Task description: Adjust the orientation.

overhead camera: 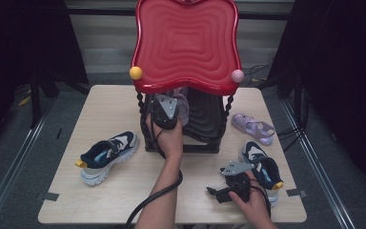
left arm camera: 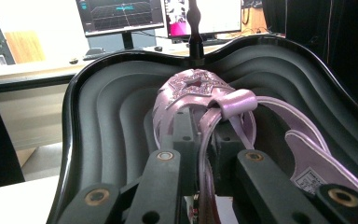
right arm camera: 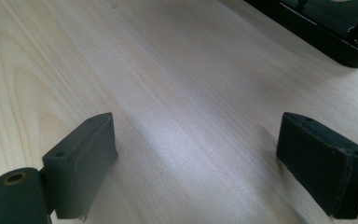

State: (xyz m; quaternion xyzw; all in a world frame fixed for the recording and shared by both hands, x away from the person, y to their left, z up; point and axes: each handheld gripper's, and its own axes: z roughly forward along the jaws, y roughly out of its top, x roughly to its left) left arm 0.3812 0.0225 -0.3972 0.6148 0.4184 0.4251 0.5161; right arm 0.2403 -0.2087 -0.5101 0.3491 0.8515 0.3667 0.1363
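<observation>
My left gripper (overhead camera: 167,113) reaches under the red upper tray (overhead camera: 186,43) of a small rack. It is shut on a lilac sandal (left arm camera: 193,88), whose side wall is pinched between the jaws of my left gripper (left arm camera: 200,137). The sandal (overhead camera: 183,108) sits low over the black ribbed lower tray (left arm camera: 107,116), toe pointing toward the tray's far rim. My right gripper (overhead camera: 215,193) lies near the table's front right, open, and in its own view the right gripper (right arm camera: 205,158) has bare wood between its fingers.
A second lilac sandal (overhead camera: 253,128) lies on the table right of the rack. One blue and white sneaker (overhead camera: 108,152) lies at the left, another (overhead camera: 265,171) beside my right hand. The black tray's corner (right arm camera: 335,28) shows ahead of the right gripper.
</observation>
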